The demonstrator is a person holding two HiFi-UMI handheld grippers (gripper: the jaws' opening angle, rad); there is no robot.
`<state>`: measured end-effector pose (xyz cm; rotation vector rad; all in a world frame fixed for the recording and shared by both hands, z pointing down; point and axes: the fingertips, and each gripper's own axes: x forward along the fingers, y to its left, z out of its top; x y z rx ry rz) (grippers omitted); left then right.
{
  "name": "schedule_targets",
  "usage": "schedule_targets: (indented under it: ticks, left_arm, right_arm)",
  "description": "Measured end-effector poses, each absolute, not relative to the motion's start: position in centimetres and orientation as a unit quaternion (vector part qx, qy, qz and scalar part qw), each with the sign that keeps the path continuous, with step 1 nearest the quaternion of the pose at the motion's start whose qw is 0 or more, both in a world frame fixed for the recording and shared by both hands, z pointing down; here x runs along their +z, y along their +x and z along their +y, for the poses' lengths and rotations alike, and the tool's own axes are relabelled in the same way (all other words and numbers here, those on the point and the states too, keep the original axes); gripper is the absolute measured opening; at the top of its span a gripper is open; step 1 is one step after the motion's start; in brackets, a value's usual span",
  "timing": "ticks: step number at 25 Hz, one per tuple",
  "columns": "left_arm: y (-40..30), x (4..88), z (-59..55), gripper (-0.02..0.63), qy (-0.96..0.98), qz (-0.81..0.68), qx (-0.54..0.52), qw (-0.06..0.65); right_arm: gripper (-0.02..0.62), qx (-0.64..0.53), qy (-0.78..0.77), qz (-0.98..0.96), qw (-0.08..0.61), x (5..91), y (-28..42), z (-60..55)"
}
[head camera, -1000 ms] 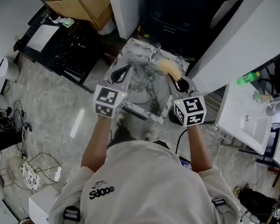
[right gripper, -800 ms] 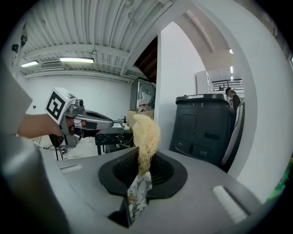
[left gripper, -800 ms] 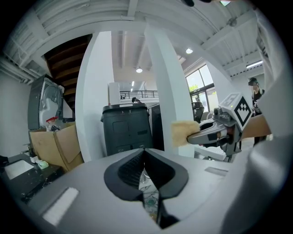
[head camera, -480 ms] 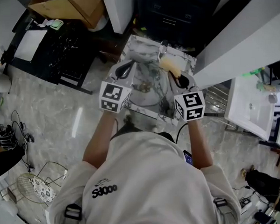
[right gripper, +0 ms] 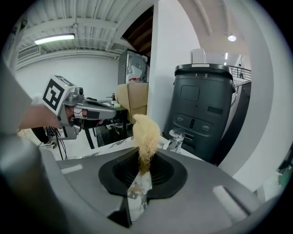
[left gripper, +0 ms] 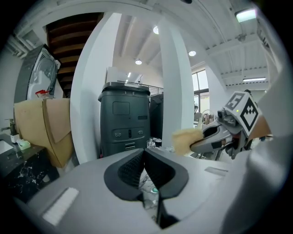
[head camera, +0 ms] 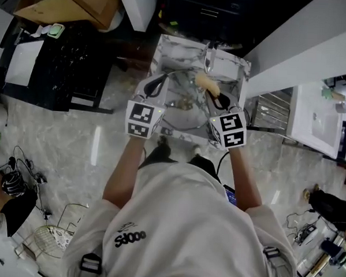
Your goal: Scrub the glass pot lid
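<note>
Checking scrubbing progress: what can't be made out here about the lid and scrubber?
Glass pot lid: head view, too small and clear against the marbled sink to read dirt.
Scrubber in the right gripper: whether it touches the lid; head view too small, right gripper view shows no lid.
Left gripper: its view shows no lid past shut jaws.

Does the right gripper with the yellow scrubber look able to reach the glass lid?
Probably yes. The right gripper holds the scrubber just above the lid in the head view, and nothing seems to lie between them.
</note>
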<state>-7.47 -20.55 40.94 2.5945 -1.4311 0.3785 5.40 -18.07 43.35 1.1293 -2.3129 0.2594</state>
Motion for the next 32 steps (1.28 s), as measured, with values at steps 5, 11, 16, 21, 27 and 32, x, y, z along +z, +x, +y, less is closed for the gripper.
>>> schedule_targets:
  ticks: [5, 11, 16, 21, 27, 32]
  left_arm:
    - [-8.5, 42.9, -22.0, 0.011, 0.876, -0.455, 0.135, 0.085]
    - [-10.1, 45.7, -23.9, 0.011, 0.879, -0.444, 0.14, 0.102]
    - [-10.9, 47.9, -25.5, 0.011, 0.88, -0.437, 0.147, 0.115]
    - [-11.2, 49.4, -26.2, 0.011, 0.882, -0.426, 0.153, 0.129]
    - [-12.1, 51.1, -26.6, 0.011, 0.883, -0.416, 0.168, 0.139]
    - [-13.1, 52.6, -26.4, 0.011, 0.879, -0.415, 0.182, 0.149]
  right_arm:
    - [0.04, 0.133, 0.429, -0.842, 0.297, 48.0, 4.4, -19.2]
    - [0.04, 0.162, 0.441, -0.817, 0.335, 54.4, 3.5, -20.9]
    - [0.04, 0.191, 0.46, -0.794, 0.35, 58.3, 3.7, -23.0]
    - [0.04, 0.201, 0.466, -0.774, 0.38, 61.5, 3.9, -24.5]
    - [0.04, 0.218, 0.483, -0.739, 0.416, 65.3, 4.7, -25.7]
    - [0.041, 0.227, 0.504, -0.711, 0.435, 67.8, 5.5, -26.7]
